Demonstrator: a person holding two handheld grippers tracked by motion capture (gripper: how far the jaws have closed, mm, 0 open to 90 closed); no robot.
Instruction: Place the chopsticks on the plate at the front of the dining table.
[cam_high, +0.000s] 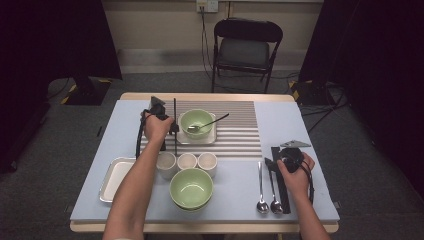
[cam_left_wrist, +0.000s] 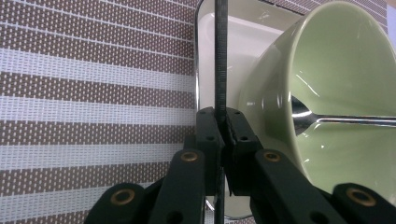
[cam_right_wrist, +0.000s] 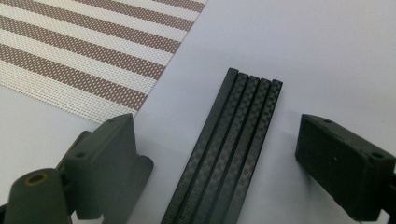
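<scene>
My left gripper (cam_left_wrist: 223, 123) is shut on one thin black chopstick (cam_left_wrist: 220, 70), which runs straight away from the jaws. In the high view, this chopstick (cam_high: 175, 120) lies along the left side of a white square plate (cam_high: 212, 136), with the left gripper (cam_high: 173, 129) beside it. On the plate stands a green bowl (cam_high: 196, 122) with a metal spoon (cam_high: 207, 122) resting in it. My right gripper (cam_right_wrist: 219, 135) is open low over the table, and several black chopsticks (cam_right_wrist: 233, 149) lie side by side between its jaws, untouched. The right gripper (cam_high: 276, 162) is at the table's right.
A brown-and-white striped placemat (cam_high: 235, 135) lies under the plate. Three white cups (cam_high: 187, 161) stand in a row, with a second green bowl (cam_high: 191, 187) in front of them. A metal tray (cam_high: 116, 177) is at front left, two spoons (cam_high: 267, 192) at front right.
</scene>
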